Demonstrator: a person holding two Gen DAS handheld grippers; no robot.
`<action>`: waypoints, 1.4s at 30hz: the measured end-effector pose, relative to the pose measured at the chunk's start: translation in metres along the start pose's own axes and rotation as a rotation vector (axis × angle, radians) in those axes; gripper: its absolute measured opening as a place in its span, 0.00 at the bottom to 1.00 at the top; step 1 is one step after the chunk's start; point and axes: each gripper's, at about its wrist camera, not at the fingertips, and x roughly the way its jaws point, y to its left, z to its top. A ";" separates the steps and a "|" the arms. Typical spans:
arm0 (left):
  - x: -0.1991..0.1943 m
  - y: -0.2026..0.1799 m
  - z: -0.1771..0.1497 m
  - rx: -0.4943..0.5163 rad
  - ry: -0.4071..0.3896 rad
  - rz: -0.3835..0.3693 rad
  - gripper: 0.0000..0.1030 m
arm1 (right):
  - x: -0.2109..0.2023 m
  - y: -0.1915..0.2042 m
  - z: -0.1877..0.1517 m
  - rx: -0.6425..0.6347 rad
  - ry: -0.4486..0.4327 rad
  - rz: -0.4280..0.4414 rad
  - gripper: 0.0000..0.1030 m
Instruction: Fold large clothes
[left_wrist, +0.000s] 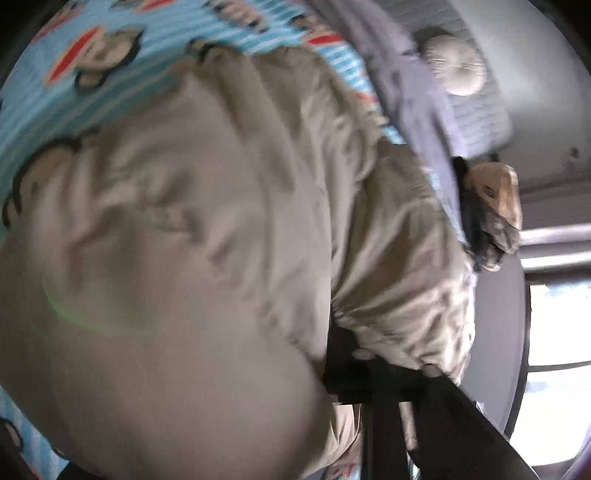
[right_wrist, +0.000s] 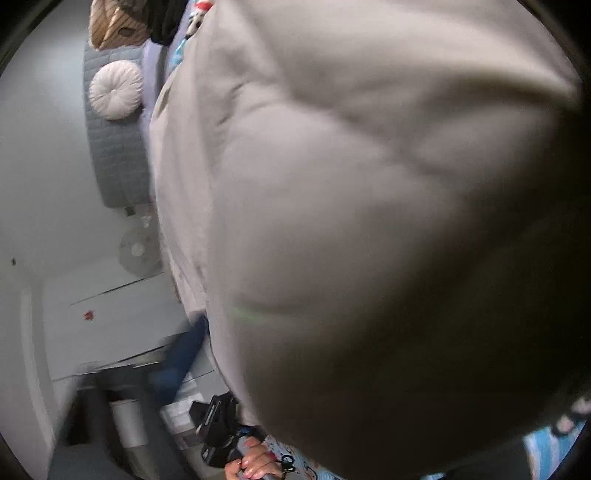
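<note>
A large beige padded garment (left_wrist: 207, 229) fills most of the left wrist view, lifted over a blue striped monkey-print bedsheet (left_wrist: 85, 74). One black finger (left_wrist: 472, 424) of my left gripper shows at the lower right under the garment's gathered hem; the fabric hides the other fingertips. In the right wrist view the same garment (right_wrist: 369, 221) drapes right over the lens and hides my right gripper's fingers. The other gripper (right_wrist: 218, 432), held in a hand, shows at the bottom of that view below the cloth.
A lavender blanket (left_wrist: 413, 92), a round white cushion (left_wrist: 456, 64) and a grey quilted headboard (right_wrist: 110, 147) lie beyond the bed. A tan bag (left_wrist: 495, 206) sits by the edge. A bright window (left_wrist: 554, 369) is at the right. White drawers (right_wrist: 110, 314) stand beside the bed.
</note>
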 end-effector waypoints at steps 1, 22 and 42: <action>-0.004 -0.004 -0.001 0.022 -0.007 -0.004 0.20 | -0.003 0.000 -0.002 0.000 -0.007 0.013 0.38; -0.108 0.081 -0.160 0.026 0.238 0.215 0.45 | -0.081 -0.082 -0.161 -0.059 0.165 -0.190 0.42; -0.189 0.005 -0.118 0.379 0.071 0.366 0.50 | -0.108 0.024 -0.187 -0.613 0.262 -0.385 0.38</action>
